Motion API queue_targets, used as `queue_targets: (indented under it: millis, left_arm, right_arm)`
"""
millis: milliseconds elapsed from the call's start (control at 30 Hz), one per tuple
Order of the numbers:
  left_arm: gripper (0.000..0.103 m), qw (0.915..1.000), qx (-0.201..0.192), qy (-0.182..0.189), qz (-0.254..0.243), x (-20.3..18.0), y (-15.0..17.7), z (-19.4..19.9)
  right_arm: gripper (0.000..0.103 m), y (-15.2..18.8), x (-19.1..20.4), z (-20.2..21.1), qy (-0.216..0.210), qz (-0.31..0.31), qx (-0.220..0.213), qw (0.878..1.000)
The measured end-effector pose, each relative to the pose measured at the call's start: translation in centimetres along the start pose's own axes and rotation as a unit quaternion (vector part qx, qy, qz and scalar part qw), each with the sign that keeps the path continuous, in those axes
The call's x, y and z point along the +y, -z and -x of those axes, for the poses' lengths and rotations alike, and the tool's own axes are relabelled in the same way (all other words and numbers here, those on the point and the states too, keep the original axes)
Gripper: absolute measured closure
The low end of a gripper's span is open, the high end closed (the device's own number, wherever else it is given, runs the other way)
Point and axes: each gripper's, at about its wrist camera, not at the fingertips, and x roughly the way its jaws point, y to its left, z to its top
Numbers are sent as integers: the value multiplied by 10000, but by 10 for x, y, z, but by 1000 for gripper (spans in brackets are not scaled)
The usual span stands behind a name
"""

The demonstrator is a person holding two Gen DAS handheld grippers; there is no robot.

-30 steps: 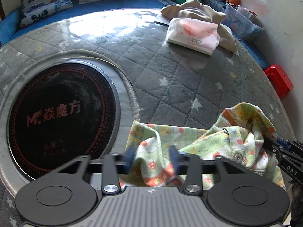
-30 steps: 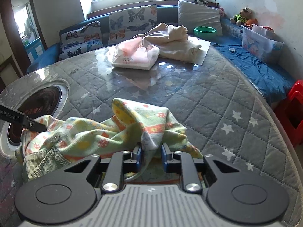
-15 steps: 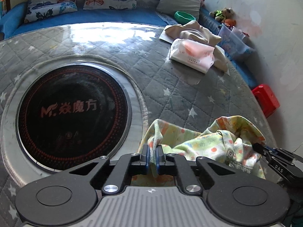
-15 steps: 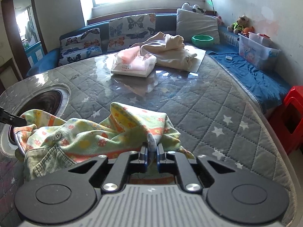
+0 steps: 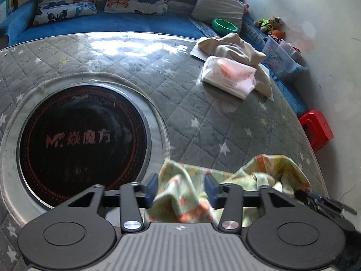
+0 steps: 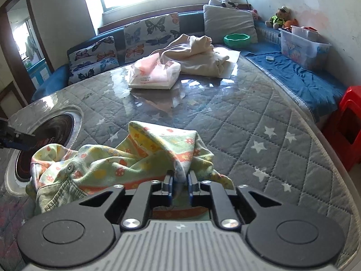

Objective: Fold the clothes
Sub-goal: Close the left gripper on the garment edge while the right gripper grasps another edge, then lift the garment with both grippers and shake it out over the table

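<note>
A small green, yellow and orange printed garment [image 6: 126, 160] lies bunched on the grey quilted table [image 6: 259, 122]. My right gripper [image 6: 180, 184] is shut on a raised fold of it. In the left wrist view the same garment [image 5: 187, 187] sits between the fingers of my left gripper [image 5: 181, 186], whose jaws stand open around a fold. The right gripper's fingers [image 5: 325, 203] show at the garment's right end. The left gripper's fingers [image 6: 15, 137] show at the left edge of the right wrist view.
A round black induction cooktop [image 5: 83, 142] is set into the table left of the garment. A pink-and-white package [image 6: 153, 74] and a beige cloth pile [image 6: 198, 54] lie at the far side. A blue sofa with butterfly cushions [image 6: 149, 33] and a red stool [image 6: 347, 124] surround the table.
My left gripper closed on a fold of the garment half a second ago and has now opened again. My right gripper stays shut on its fold.
</note>
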Motion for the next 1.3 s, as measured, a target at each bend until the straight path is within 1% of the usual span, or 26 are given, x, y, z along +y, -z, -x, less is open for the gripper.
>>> queue_targets:
  millis: [67, 100, 133, 300, 367, 400, 433, 467, 500, 567, 700, 733, 767, 800, 933, 1100, 1167, 1300]
  left_arm:
    - [49, 9999, 80, -60, 25, -2, -7, -9]
    - [48, 9999, 129, -64, -19, -5, -9, -14]
    - [46, 9997, 198, -144, -69, -8, -10, -20]
    - [46, 9963, 550, -594, -295, -22, -12, -51]
    - [48, 9946, 664, -731, -317, -21, -13, -61]
    - [52, 9940, 713, -769, -326, -20, -13, -64]
    - [67, 9938, 748, -743, -345, -19, -12, -66]
    - [79, 9937, 783, -717, -364, -18, -11, -67]
    - [81, 9936, 807, -688, -385, -18, -10, -69]
    - [89, 9944, 752, -598, -447, -17, -8, -65]
    - [94, 9960, 615, -416, -500, -15, -7, -52]
    - [95, 9964, 569, -390, -496, -14, -9, -50]
    - [95, 9968, 523, -364, -491, -13, -10, -47]
    - [95, 9971, 478, -338, -486, -12, -12, -44]
    - [96, 9982, 296, -235, -466, -8, -18, -32]
    - [96, 9994, -64, -50, -330, -3, -36, -12]
    - [96, 9992, -260, -16, -288, -1, -46, 0]
    - [96, 9964, -836, -6, -142, 7, -72, 35]
  right_arm:
    - [89, 0, -1, -1, -15, -55, 11, 10000]
    - [88, 0, -2, -2, -22, -82, 16, 10000]
    - [87, 0, -3, -2, -29, -107, 21, 9999]
    - [86, -2, 0, -5, 21, -2, 5, 10000]
    - [84, -3, 1, -6, 41, 39, -2, 10000]
    - [83, -3, 1, -6, 52, 59, -15, 10000]
    - [82, -4, 2, -6, 64, 82, -39, 9999]
    - [82, -5, 2, -6, 75, 104, -63, 9999]
    - [81, -6, 2, -5, 71, 103, -81, 9999]
    - [79, -8, 2, -6, 34, 99, -106, 9999]
    - [80, -10, 2, -13, -1, 157, -15, 9999]
    - [82, -10, 2, -15, -2, 186, 38, 9998]
    - [90, -10, 2, -15, 4, 208, 35, 9998]
    - [93, -11, 2, -15, 8, 231, 29, 9997]
    - [96, -24, 8, -2, -33, 367, -216, 9991]
    - [97, -57, 20, 11, 8, 621, -625, 9961]
    - [97, -76, 26, 18, 28, 704, -874, 9937]
    - [97, -109, 41, 33, 37, 841, -1385, 9868]
